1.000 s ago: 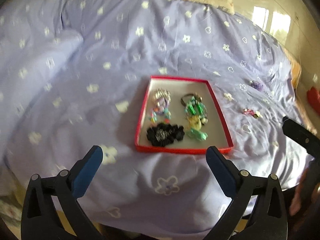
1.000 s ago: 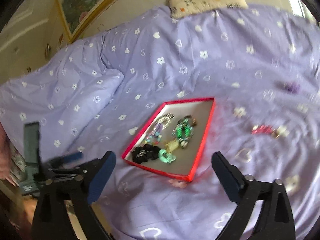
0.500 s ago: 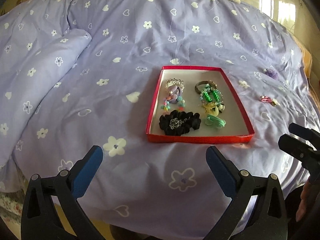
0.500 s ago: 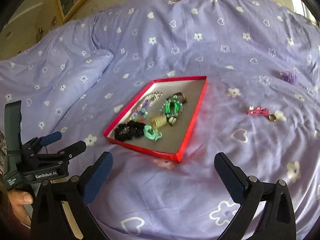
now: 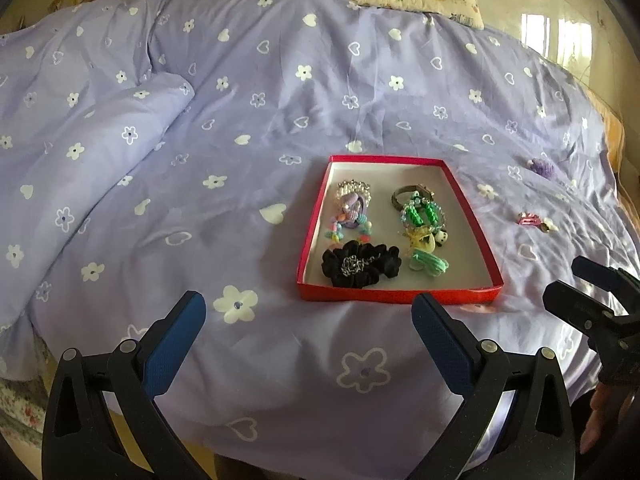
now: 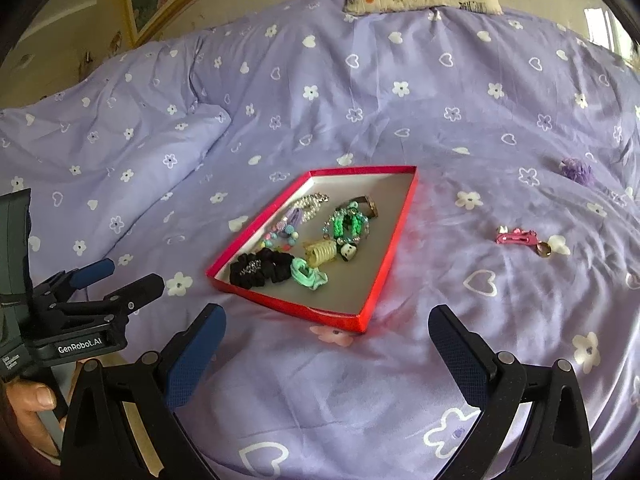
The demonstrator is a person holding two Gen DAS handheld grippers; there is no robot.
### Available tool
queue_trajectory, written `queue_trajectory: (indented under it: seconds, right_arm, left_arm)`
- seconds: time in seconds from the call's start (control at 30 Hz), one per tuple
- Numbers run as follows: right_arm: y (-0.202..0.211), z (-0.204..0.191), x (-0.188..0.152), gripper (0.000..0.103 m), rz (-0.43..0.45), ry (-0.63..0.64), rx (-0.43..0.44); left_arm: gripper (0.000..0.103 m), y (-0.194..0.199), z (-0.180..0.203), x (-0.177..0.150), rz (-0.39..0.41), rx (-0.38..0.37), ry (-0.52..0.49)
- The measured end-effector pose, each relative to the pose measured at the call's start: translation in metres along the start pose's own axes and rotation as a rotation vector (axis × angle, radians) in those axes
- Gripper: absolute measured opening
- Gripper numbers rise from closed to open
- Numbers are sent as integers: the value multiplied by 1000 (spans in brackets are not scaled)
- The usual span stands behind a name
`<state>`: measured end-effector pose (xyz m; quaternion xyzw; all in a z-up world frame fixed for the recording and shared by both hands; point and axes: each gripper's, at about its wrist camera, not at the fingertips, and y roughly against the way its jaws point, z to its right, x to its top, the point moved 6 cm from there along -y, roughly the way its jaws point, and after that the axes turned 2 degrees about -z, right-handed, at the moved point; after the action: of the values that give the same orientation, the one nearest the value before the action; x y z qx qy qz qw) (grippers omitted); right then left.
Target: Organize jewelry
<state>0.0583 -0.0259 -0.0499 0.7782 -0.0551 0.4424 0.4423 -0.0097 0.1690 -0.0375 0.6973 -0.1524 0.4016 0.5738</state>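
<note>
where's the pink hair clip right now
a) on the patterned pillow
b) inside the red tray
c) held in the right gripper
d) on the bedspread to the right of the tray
d: the pink hair clip lies on the purple bedspread, right of the red tray and clear of its rim, and the right gripper is open and empty.
</note>
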Motion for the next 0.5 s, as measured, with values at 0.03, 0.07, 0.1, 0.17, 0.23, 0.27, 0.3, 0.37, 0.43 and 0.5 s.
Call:
queue_trajectory:
  seconds: [0.03,0.07,0.1,0.17,0.23,0.27,0.3,0.37,0.43,0.5]
  right_arm:
    - [0,-1,0,102,3,4,2]
    - [-1,-1,0,102,2,7,2]
    - [-2,-2,0,102,-1,9,1]
    - [-4,-2,-1,102,-8,8,0]
    - [-7,-1,-3,102,-16,2,2]
    - [-7,-1,-4,102,-18,0,2]
    - [-8,0,-4,102,-21,-1,2]
    - [-9,1,-5,102,-25,-3,1]
    - [-10,2,-6,102,-28,-7,3]
    - [-11,2,-7,102,-30,-10,3]
  left_arm:
    - [103,0,0,0,2,1,-2]
    - [103,0,1,0,2,1,-2]
    - [103,0,1,0,2,0,-3]
    - [103,-1,3,-1,1,-3,-4]
    - [103,-1,4,-1,0,-1,-8]
    - [103,-1,5,-2,-1,-1,-10]
    - [103,-1,6,-2,-2,-1,-11]
    - [103,-2,7,-3,-5,0,-12]
    - [103,-3,7,-3,-8,1,-12]
    - [103,-3,7,-3,-11,1,-10]
